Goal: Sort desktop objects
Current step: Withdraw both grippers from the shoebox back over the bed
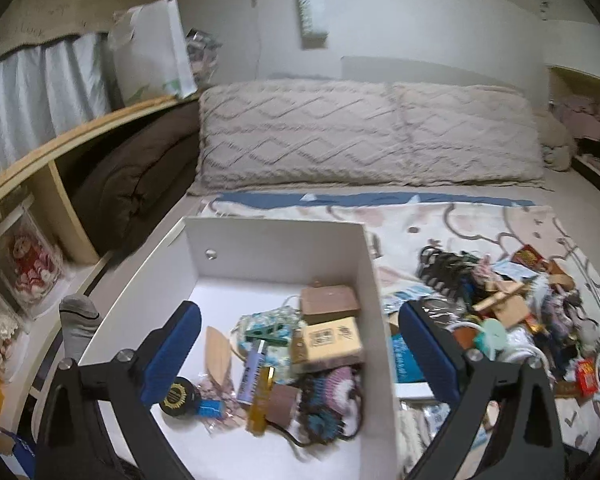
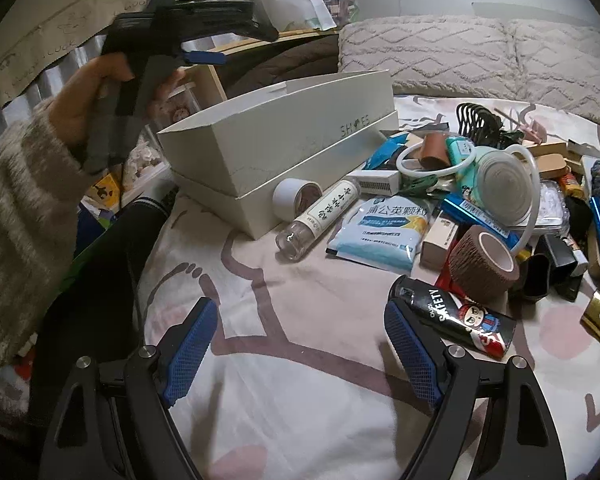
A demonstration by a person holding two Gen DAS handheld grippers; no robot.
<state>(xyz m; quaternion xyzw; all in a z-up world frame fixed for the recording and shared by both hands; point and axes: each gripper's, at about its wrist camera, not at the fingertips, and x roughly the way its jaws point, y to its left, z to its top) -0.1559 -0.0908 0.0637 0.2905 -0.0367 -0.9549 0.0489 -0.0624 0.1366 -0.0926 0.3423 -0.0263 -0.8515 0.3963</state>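
A white shoebox (image 1: 276,240) (image 2: 260,152) sits on the patterned bedsheet (image 2: 300,360), with a tan carton (image 1: 332,338), a yellow bottle (image 1: 260,404), a black round tin (image 1: 178,396) and a crocheted piece (image 1: 332,396) inside. My left gripper (image 1: 299,312) hangs open over the box with nothing between its blue pads; the right wrist view shows it (image 2: 240,44) raised in a hand. Low over bare sheet, my right gripper (image 2: 300,308) stands open and empty. A black "Safety" tube (image 2: 456,320) lies just beyond its right finger, near a brown bandage roll (image 2: 484,260) and a labelled vial (image 2: 320,216).
A heap of small items (image 1: 500,308) (image 2: 500,184) covers the sheet right of the box. Two knitted pillows (image 1: 360,136) line the far side. A wooden shelf (image 1: 60,148) runs along the left. The person's dark-trousered leg (image 2: 100,280) and socked foot (image 1: 78,320) lie beside the box.
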